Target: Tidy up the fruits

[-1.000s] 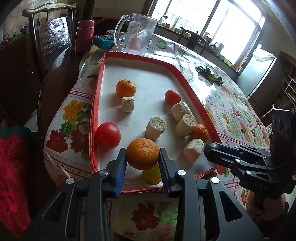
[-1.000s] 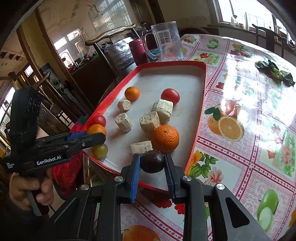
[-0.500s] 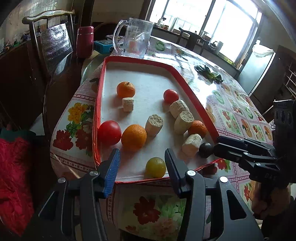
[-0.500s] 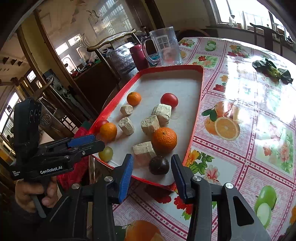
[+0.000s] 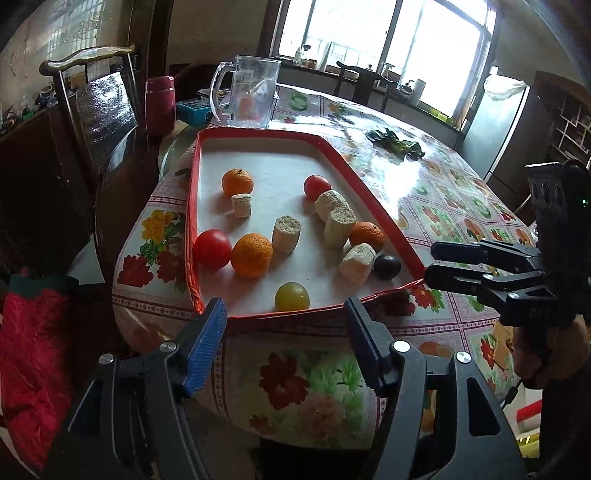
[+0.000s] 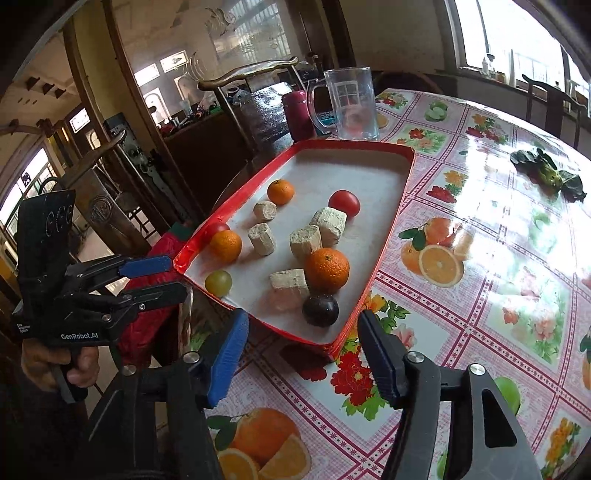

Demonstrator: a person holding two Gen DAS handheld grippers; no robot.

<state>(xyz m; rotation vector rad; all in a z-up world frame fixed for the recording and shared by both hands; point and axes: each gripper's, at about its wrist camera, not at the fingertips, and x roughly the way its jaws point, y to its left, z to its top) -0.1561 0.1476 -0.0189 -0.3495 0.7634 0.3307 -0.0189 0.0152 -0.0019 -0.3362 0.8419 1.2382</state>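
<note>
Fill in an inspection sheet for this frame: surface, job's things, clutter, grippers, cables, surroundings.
Surface: round table under a glossy fruit-print cloth.
Job's things: red-rimmed tray holding oranges, tomatoes, a yellow-green fruit, a dark plum and beige chunks.
Clutter: glass pitcher, maroon flask, green leaves.
Grippers: left gripper and right gripper both open, empty, jaws just been opening.
Cables: nothing seen.
Surroundings: wooden chair, bright windows.
</note>
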